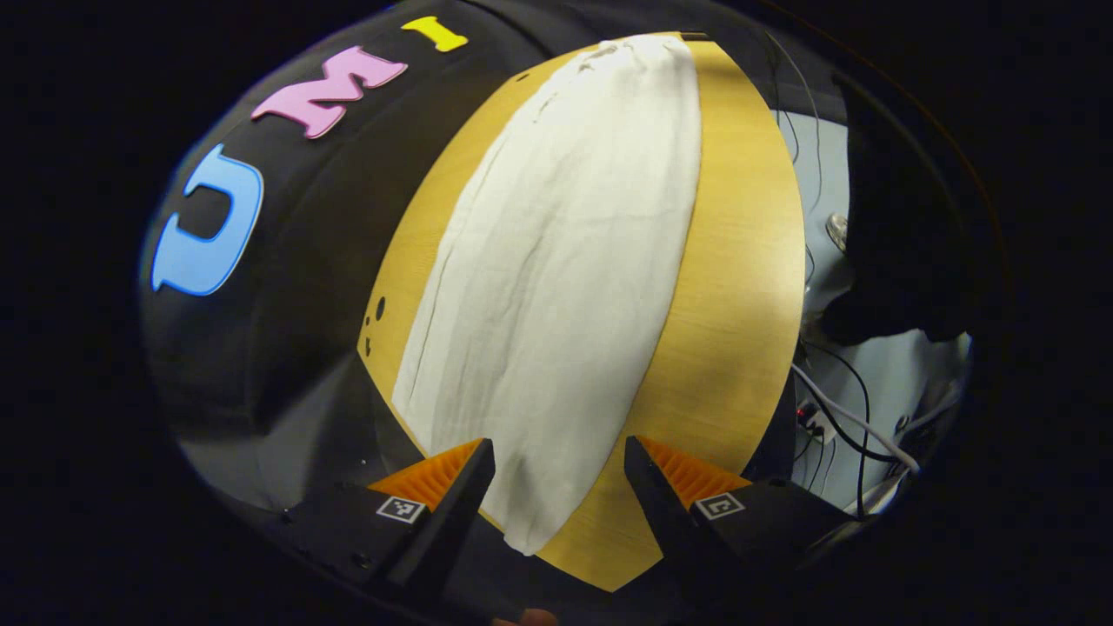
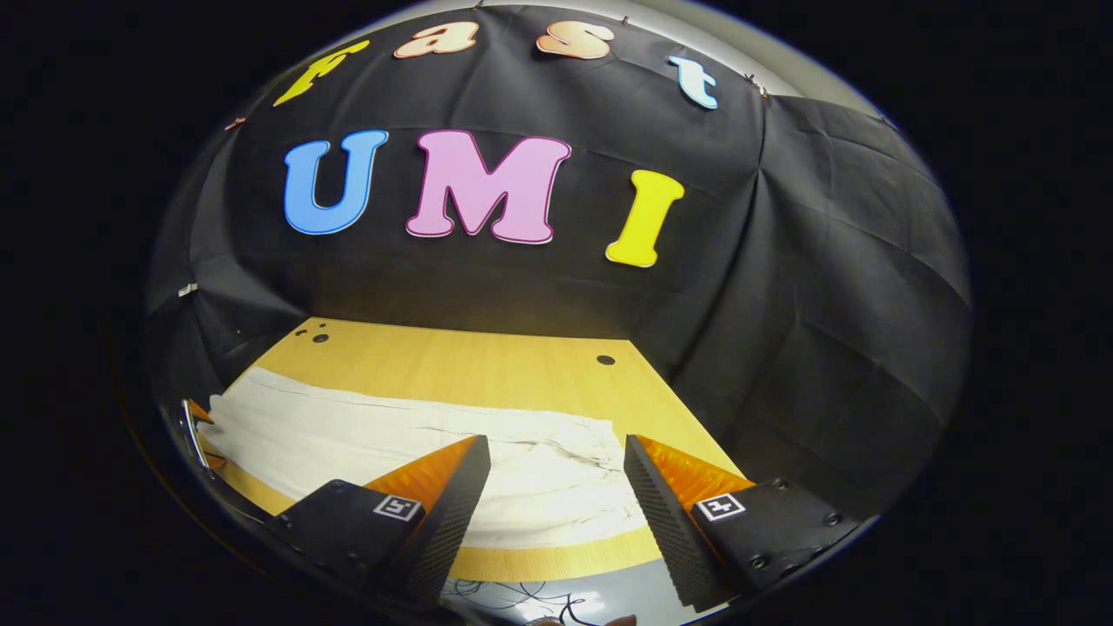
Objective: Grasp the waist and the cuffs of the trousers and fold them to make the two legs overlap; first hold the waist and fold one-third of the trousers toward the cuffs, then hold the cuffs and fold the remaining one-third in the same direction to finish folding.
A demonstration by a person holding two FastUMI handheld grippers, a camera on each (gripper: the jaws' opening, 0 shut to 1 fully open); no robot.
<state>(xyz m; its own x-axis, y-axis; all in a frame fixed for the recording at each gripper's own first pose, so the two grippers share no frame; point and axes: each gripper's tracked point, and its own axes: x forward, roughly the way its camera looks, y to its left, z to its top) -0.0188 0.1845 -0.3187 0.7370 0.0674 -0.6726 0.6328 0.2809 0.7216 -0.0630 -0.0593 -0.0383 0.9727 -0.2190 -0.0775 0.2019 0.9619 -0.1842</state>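
Note:
White trousers [image 1: 565, 261] lie flat as one long strip on the wooden table [image 1: 739, 287]. In the left gripper view they run from a narrow end near me to a gathered end far off. My left gripper [image 1: 558, 443] is open above that near end, with cloth showing between its fingers but not pinched. In the right gripper view the trousers [image 2: 391, 443] stretch left to right, their gathered end [image 2: 583, 435] lying just ahead of my right gripper [image 2: 556, 439]. That gripper is open and holds nothing, poised over the table's front edge.
Black cloth walls close in the table's back and sides. Small holes [image 2: 605, 359] dot the tabletop [image 2: 452, 365]. Beyond the table's edge, cables [image 1: 856, 422] lie on a pale floor, with a dark bulky shape [image 1: 904, 261] beside them.

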